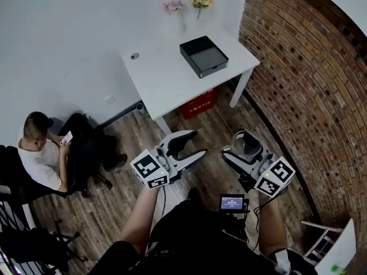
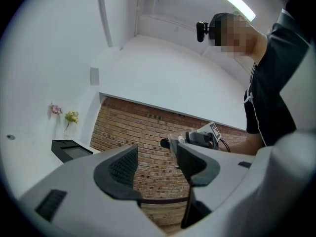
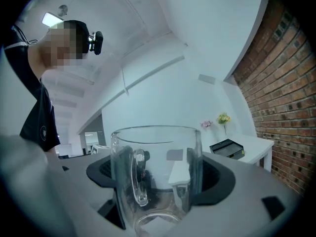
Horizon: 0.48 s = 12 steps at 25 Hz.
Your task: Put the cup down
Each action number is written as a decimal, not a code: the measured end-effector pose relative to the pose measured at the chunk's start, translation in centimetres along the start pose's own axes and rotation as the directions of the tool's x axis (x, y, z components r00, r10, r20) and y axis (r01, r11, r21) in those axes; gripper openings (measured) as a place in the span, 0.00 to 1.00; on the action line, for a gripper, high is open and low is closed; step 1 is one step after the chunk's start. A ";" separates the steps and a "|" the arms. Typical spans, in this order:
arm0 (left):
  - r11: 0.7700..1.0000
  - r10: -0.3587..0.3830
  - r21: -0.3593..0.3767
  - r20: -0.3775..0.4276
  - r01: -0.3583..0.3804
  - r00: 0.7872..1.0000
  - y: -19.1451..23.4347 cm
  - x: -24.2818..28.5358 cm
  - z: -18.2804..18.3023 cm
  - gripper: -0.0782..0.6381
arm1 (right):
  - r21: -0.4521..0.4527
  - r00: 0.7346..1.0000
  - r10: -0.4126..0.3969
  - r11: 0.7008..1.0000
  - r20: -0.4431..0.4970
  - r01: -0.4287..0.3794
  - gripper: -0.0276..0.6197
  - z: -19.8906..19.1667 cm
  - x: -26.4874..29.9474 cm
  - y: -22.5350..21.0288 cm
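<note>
A clear glass cup [image 3: 155,177] with a handle on its left stands upright between the jaws of my right gripper [image 3: 158,174], whose dark pads press on its two sides. In the head view the cup [image 1: 246,144] and right gripper [image 1: 243,149] hang over the wooden floor, short of the white table [image 1: 166,73]. To their left my left gripper [image 1: 192,146] is held in the air, jaws apart. The left gripper view shows the left gripper [image 2: 157,164] with nothing between its pads, only the brick wall beyond.
On the table lie a black box [image 1: 203,55] and small flowers [image 1: 200,2] at its far edge; a red crate [image 1: 198,103] sits under it. A brick wall [image 1: 309,85] runs along the right. A seated person [image 1: 43,153] is at the left.
</note>
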<state>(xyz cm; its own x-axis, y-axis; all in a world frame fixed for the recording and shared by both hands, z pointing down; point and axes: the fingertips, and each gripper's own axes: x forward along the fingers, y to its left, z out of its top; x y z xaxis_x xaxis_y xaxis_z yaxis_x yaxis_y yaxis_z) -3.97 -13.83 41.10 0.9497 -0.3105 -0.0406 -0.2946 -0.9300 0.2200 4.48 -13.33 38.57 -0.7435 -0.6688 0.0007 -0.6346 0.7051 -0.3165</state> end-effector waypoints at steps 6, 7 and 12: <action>1.000 -0.011 -0.006 0.004 0.011 1.000 3.5 0.2 0.6 0.46 | -0.002 1.000 -0.008 1.000 -0.001 0.008 0.69 0.6 3.2 -1.8; 1.000 -0.012 -0.006 0.006 0.012 1.000 3.9 0.3 0.7 0.46 | -0.002 1.000 -0.008 1.000 -0.002 0.008 0.69 0.7 3.5 -2.0; 1.000 -0.008 -0.007 0.015 0.008 1.000 5.8 0.8 1.2 0.45 | -0.008 1.000 -0.003 1.000 -0.002 0.003 0.69 1.2 4.9 -3.1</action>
<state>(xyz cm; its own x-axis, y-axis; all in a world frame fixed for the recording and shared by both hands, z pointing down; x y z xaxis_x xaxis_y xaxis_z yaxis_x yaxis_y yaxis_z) -5.07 -19.68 41.16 0.9504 -0.3057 -0.0575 -0.2858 -0.9311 0.2265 3.06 -19.13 38.39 -0.7418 -0.6706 0.0034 -0.6386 0.7048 -0.3089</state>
